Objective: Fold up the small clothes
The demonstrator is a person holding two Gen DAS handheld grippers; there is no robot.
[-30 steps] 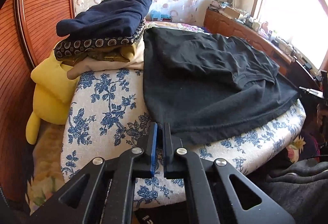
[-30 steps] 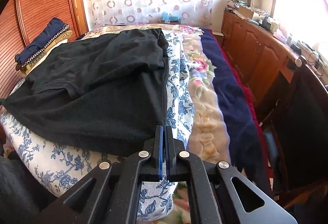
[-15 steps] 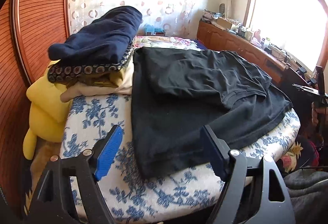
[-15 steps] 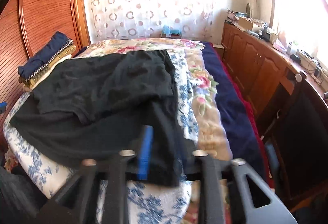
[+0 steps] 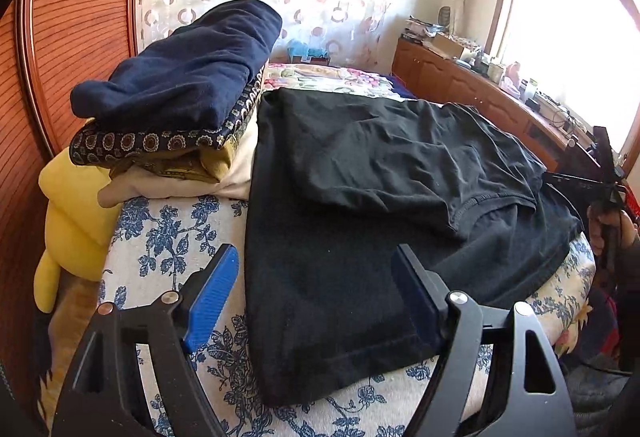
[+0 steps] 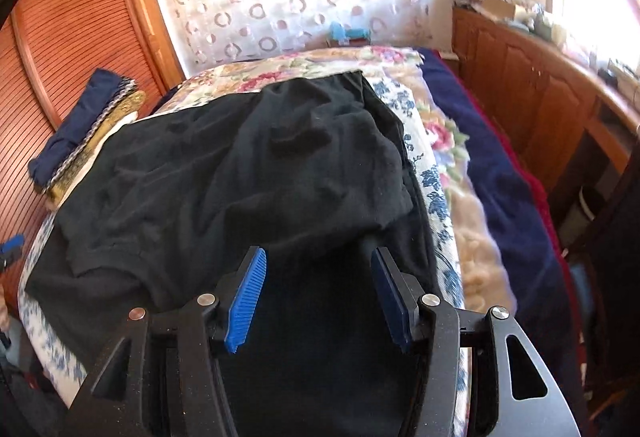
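A black t-shirt (image 5: 360, 205) lies on the blue-flowered bed cover (image 5: 168, 237), its upper part folded down over the body; it also shows in the right wrist view (image 6: 248, 177). My left gripper (image 5: 316, 301) is open and empty, above the shirt's near left hem corner. My right gripper (image 6: 316, 297) is open and empty, above the shirt's near right part. The right gripper is also visible at the far right in the left wrist view (image 5: 608, 181).
A stack of folded clothes (image 5: 180, 93), navy on top, sits at the left by the wooden headboard (image 5: 80, 37), also seen in the right wrist view (image 6: 84, 133). A yellow plush (image 5: 68, 205) lies below it. A wooden cabinet (image 6: 540, 97) runs along the right.
Both grippers were shut a second ago and have opened wide. Both have moved forward and now sit over the shirt's near edge.
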